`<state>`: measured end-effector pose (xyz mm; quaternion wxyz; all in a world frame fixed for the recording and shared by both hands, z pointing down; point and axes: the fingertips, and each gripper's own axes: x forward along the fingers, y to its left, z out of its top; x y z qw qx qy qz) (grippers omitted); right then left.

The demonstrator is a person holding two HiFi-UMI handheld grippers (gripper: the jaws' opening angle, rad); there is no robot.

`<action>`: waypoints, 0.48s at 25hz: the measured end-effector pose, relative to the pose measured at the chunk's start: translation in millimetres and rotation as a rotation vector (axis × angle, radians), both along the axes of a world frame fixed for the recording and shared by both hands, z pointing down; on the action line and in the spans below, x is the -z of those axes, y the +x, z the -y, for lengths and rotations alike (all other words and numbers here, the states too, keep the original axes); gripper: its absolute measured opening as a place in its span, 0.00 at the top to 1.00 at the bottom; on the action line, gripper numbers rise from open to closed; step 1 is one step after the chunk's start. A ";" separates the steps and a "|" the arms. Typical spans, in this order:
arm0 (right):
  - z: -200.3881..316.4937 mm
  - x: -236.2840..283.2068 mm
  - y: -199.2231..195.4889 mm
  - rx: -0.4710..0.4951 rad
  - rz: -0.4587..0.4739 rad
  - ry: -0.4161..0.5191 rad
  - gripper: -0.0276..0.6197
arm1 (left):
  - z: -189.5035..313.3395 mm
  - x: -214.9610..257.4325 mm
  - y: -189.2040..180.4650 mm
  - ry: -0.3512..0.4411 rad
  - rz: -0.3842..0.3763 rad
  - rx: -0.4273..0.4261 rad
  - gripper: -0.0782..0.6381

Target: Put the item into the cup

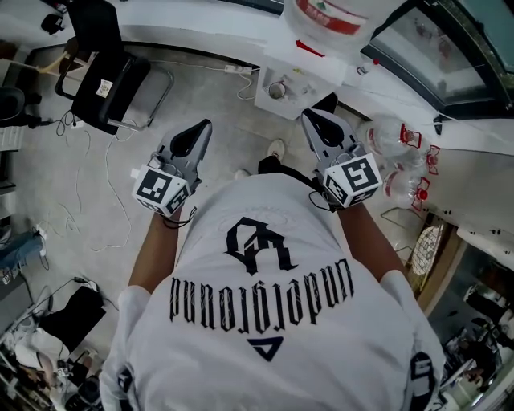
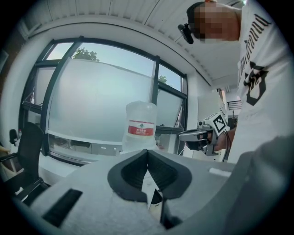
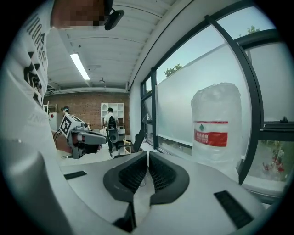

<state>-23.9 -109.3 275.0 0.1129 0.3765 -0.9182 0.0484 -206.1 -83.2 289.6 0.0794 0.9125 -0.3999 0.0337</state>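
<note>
Head view shows the left claw [image 1: 201, 132] and right claw [image 1: 312, 120], each pressed together with nothing inside. What may be the cup [image 1: 277, 90] sits on the far bench [image 1: 317, 76]. I cannot see the item. Step closer, find it, then open one claw wide.

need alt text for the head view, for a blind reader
Seen from above, a person in a white printed t-shirt holds the grey left gripper and grey right gripper forward, both shut and empty, over a grey floor. A clear red-labelled water jug stands ahead.
</note>
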 end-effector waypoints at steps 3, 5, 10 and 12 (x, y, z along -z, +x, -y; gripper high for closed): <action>-4.4 1.8 -1.3 0.001 0.004 0.002 0.92 | -1.4 4.2 0.8 0.007 -0.005 -0.006 0.87; -7.0 3.9 -2.7 0.002 0.006 0.004 0.92 | -2.4 6.8 2.0 0.009 -0.013 -0.013 0.87; -15.2 8.5 -6.1 0.010 0.003 0.004 0.92 | -6.9 10.2 5.7 0.005 -0.028 -0.028 0.87; -19.1 9.0 -5.7 0.012 0.001 -0.002 0.92 | -10.7 10.4 7.6 0.000 -0.034 -0.035 0.87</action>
